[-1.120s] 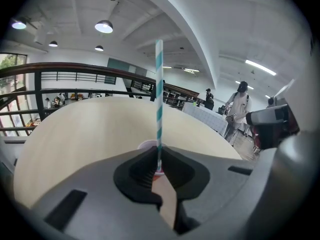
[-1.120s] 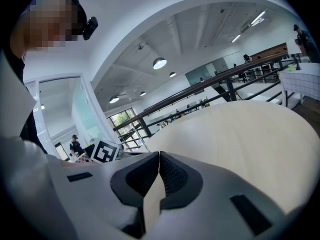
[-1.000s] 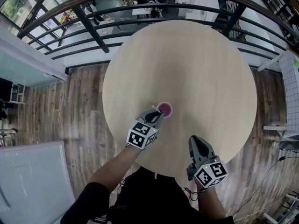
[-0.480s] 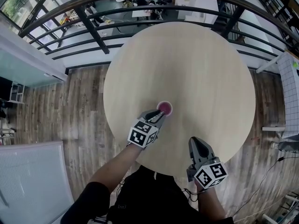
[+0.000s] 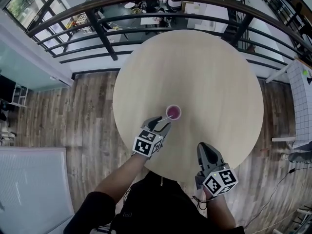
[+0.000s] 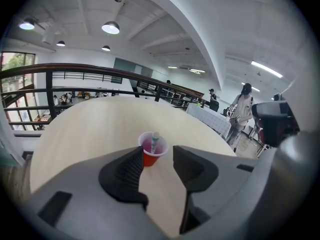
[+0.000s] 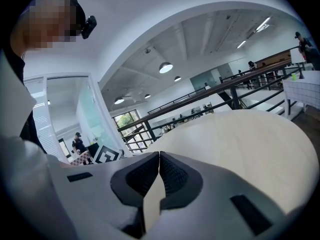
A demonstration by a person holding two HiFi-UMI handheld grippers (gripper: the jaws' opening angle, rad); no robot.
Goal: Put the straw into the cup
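Note:
A red cup (image 5: pixel 173 112) stands on the round wooden table (image 5: pixel 209 77), nearer the front left. A pale straw (image 6: pixel 155 140) stands inside the cup (image 6: pixel 150 155), leaning on its rim. My left gripper (image 5: pixel 160 123) hovers just short of the cup, apart from it, its jaws opening with nothing between them; in the left gripper view (image 6: pixel 157 155) the cup shows beyond the tips. My right gripper (image 5: pixel 205 148) hangs over the table's near edge, shut and empty, its pads (image 7: pixel 159 156) meeting.
A black railing (image 5: pixel 146 13) curves round the table's far side, with a lower floor beyond. Wooden flooring (image 5: pixel 87 111) lies to the left. A white table (image 5: pixel 302 91) stands at the right edge. People stand in the distance (image 6: pixel 242 109).
The left gripper's jaws have opened and let go of the straw, which stays in the cup. The gripper has drawn back a little from the cup. The right gripper stays shut.

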